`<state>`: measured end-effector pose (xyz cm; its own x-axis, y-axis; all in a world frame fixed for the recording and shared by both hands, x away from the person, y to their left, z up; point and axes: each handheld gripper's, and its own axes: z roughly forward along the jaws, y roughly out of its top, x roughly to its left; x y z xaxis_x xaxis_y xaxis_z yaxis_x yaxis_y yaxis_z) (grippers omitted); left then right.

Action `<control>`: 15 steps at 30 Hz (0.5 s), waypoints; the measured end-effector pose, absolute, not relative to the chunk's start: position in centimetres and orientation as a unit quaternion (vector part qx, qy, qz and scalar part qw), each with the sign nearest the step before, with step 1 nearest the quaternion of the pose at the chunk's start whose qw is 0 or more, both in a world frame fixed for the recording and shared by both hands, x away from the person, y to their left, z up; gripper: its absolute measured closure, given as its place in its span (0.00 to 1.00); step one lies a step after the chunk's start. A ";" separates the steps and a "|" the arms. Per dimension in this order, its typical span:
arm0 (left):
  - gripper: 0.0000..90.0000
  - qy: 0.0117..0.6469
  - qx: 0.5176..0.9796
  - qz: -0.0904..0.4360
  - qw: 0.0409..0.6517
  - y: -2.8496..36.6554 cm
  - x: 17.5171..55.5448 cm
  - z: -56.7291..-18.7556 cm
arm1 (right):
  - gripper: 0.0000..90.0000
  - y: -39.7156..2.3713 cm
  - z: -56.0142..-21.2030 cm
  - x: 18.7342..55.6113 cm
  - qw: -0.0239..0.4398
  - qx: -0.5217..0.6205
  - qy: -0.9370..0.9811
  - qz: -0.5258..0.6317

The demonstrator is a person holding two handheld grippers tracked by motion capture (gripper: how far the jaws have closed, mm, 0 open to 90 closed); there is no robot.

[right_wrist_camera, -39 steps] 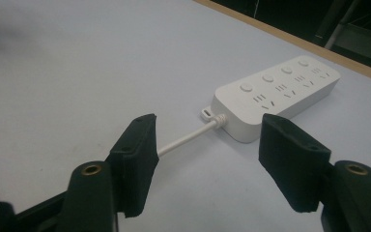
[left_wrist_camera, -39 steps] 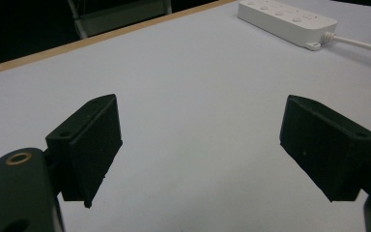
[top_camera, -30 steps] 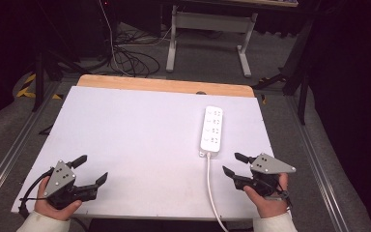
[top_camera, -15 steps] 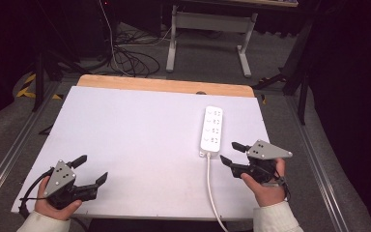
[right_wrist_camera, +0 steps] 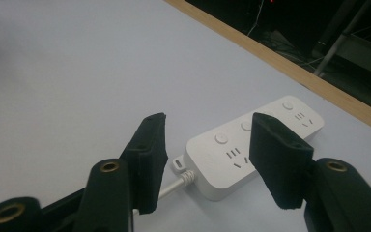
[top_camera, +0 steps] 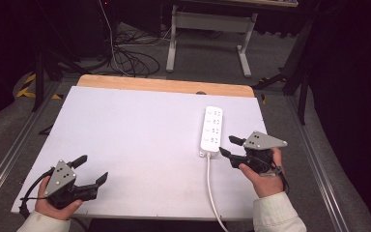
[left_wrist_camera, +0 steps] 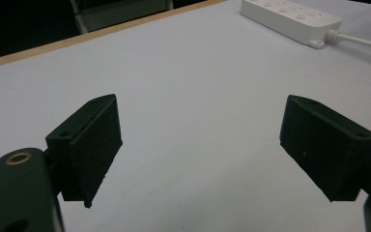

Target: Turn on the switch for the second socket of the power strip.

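Two claws over the desk (top_camera: 140, 125): right claw (top_camera: 226, 146) half spread, just closing, beside the power strip (top_camera: 211, 128) (untouched); left claw (top_camera: 91, 169) spread wide.

We can't see where the power strip's (top_camera: 211, 129) cord (top_camera: 211, 188) ends, it runs off the bottom edge; socket markings are too tiny.

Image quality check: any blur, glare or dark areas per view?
High view: table evenly lit, no glare, surroundings nearly black. Left gripper view: jaws sharp, power strip slightly soft at the top edge. Right gripper view: near jaw bases soft, power strip crisp, background dark.
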<state>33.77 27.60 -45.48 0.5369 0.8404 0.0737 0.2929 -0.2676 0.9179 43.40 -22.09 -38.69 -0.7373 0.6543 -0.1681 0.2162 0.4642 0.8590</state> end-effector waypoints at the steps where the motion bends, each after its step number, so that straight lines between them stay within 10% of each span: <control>1: 0.17 0.382 0.742 0.292 0.468 27.6 33.8 -45.5 | 0.61 -22.1 -38.7 43.5 0.250 0.264 0.819 0.445; 15: 0.17 0.386 0.740 0.298 0.463 27.8 33.4 -45.5 | 1.00 -20.6 -39.4 46.9 0.248 0.268 0.816 0.448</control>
